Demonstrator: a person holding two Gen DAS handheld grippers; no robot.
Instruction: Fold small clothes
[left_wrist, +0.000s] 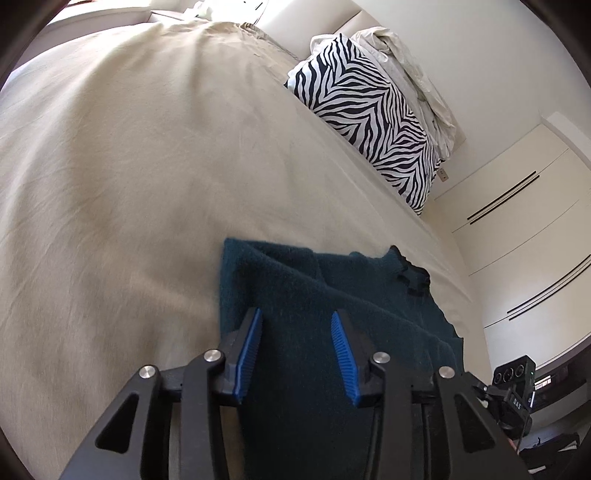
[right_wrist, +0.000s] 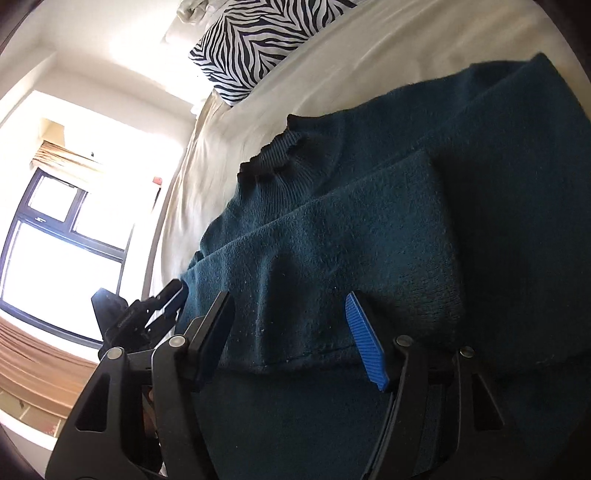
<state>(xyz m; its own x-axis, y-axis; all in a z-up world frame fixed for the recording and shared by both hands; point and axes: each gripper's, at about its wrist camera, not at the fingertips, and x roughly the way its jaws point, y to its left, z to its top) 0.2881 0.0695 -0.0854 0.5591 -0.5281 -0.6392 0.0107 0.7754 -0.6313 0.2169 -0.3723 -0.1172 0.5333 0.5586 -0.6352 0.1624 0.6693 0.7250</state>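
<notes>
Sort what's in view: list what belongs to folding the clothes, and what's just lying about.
Job:
- dark teal sweater
- left gripper, open over the sweater
- right gripper, open over the sweater
- beige bedsheet under it

Lying about:
- zebra-print pillow
- crumpled white bedding
- wardrobe doors
- window

Beige bedsheet (left_wrist: 147, 166) bearing a zebra-print pillow (left_wrist: 369, 118) beside crumpled cream bedding (left_wrist: 417, 70); white wardrobe doors (left_wrist: 524, 229); sunlit window (right_wrist: 62, 236).

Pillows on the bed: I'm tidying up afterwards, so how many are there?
2. A zebra-striped pillow lies along the far edge of the bed; a crumpled cream pillow sits behind it against the wall. Others may lie out of view.
</notes>
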